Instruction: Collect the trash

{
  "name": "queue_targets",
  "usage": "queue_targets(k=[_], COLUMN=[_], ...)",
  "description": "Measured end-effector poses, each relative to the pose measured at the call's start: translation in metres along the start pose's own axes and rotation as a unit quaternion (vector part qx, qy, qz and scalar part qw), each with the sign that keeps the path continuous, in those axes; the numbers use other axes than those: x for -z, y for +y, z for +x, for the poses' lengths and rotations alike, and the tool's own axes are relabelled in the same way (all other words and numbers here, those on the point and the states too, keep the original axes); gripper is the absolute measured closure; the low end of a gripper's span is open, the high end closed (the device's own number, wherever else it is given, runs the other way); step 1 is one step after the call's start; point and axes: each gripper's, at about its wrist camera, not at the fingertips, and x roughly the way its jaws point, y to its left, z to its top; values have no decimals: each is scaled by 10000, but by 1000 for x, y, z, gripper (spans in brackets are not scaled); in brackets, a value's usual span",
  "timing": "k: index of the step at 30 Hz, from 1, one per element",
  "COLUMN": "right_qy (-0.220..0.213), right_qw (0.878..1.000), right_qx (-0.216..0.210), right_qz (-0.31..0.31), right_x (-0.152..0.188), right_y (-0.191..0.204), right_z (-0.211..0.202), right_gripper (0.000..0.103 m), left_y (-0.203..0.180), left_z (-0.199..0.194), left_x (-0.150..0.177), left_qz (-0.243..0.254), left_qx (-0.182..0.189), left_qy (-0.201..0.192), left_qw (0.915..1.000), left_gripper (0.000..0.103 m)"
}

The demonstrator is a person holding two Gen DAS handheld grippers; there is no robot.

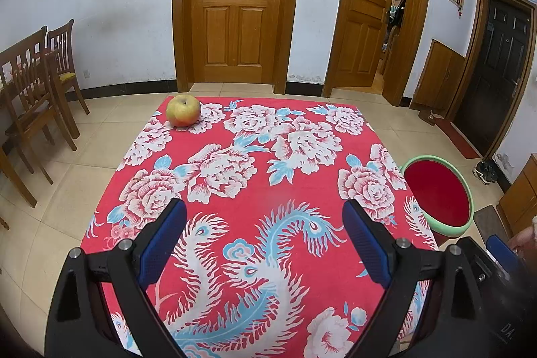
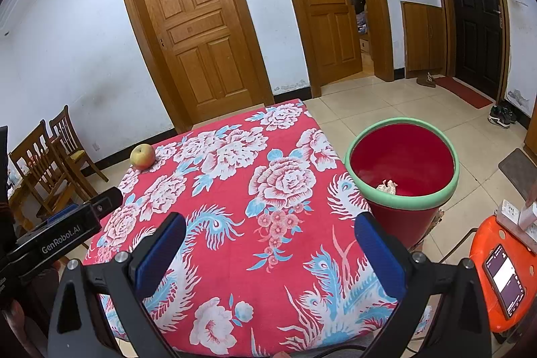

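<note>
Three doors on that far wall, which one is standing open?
The middle door: its tan leaf is swung aside, showing a room beyond. The tan door left of it and the dark door at far right are both closed.

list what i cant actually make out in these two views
- Bin floor: left wrist view shows only its red inside, no floor; right wrist view shows crumpled paper, but the near rim hides anything closer.
- Phone screen on the orange stool: text too small, right wrist view.
- Near table edge: both grippers' bodies cover it.
- Apple far side: faces away in both views.
</note>
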Motion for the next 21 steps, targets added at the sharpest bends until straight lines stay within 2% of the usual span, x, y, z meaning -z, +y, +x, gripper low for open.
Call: queue_targets(k=[21], right_qy=[-2], right_qw=[10000], right_qx=[1], right_qz=[2], right_x=[1], right_y=[2], right_z=[0], right_gripper=[1], left_y=[0], left_z=[1], left_x=[1], left_qz=[8], left_qx=[-5], left_qy=[-3], left_qw=[10000], left_gripper=[10])
